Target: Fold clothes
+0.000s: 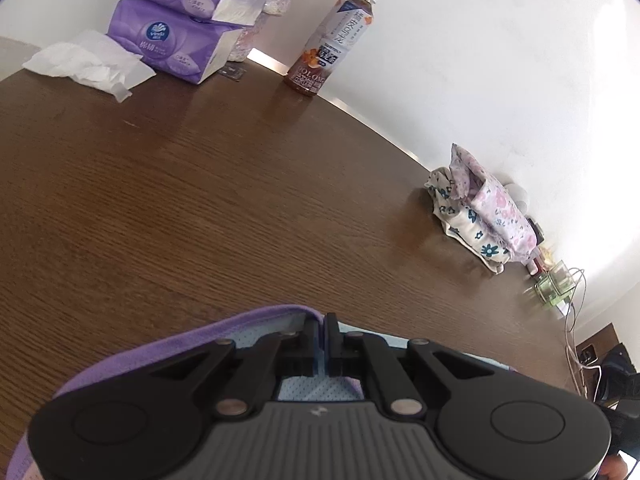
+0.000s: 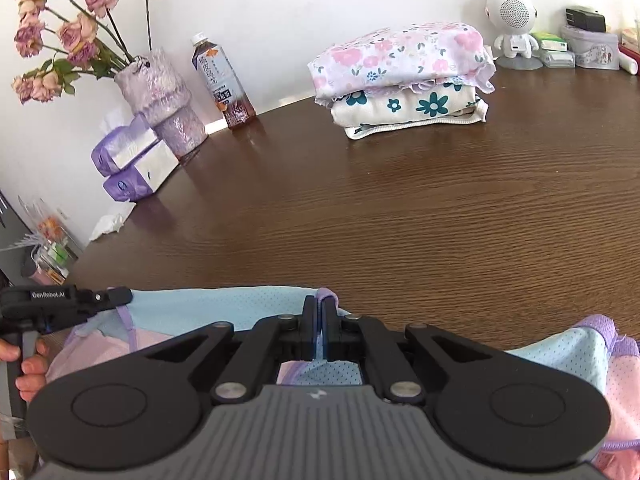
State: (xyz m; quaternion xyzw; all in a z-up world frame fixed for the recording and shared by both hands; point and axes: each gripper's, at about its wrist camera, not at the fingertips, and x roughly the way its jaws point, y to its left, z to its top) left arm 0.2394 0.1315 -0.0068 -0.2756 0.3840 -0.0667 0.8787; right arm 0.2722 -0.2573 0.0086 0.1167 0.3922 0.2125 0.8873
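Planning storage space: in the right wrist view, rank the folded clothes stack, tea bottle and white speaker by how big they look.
1. folded clothes stack, clearly largest.
2. tea bottle.
3. white speaker.
Bottle and speaker look close in size; the fisheye makes that order unsure.

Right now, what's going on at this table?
A person is folding a mesh garment, light blue with purple trim, at the near edge of the wooden table. Both handheld grippers are shut on its edge: the left gripper and the right gripper. Two floral pieces already sit folded and stacked by the wall.
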